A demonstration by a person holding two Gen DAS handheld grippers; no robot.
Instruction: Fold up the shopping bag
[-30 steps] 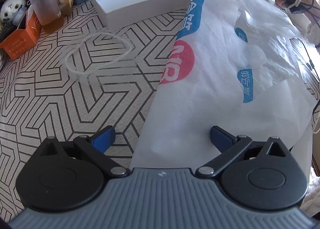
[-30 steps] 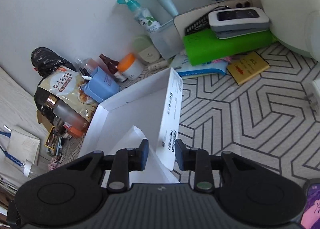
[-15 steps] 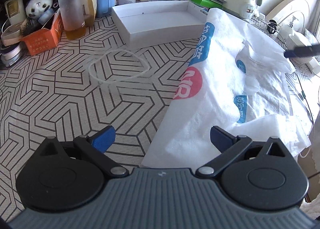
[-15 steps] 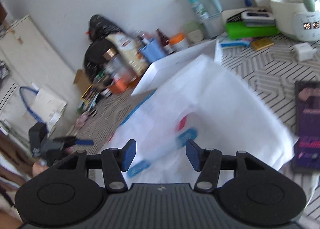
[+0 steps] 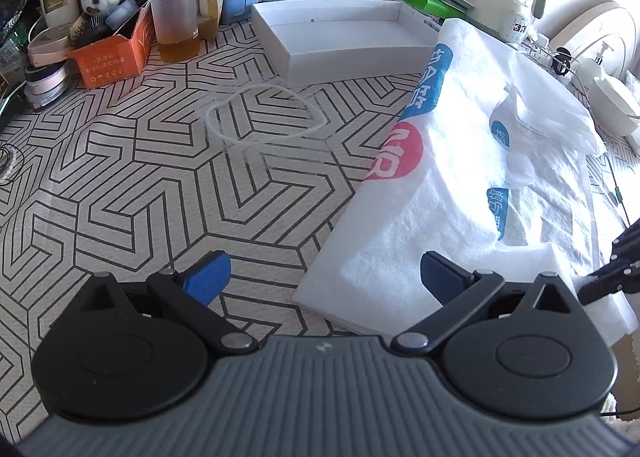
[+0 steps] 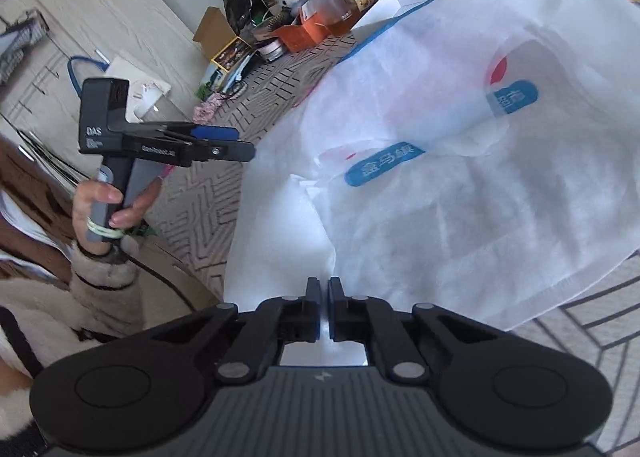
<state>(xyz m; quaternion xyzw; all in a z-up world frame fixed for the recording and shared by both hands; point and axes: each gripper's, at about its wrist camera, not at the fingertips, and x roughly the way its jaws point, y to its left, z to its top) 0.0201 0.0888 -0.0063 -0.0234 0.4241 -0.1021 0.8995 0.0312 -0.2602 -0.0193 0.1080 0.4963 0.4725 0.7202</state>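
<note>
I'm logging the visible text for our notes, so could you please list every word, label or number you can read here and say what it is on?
"盒马镇": blue label on the bag
"DAS": left gripper body
"OnRobot"-like print on that gripper: too blurred to be sure
Blue strip and red circle on the bag: large characters, not clearly readable
Orange box: small white print, unreadable
White box barcode label: too small

The table (image 5: 120, 185) is viewed downward from each wrist at close range; the shopping bag (image 5: 480, 193) (image 6: 460, 177) is shared.
</note>
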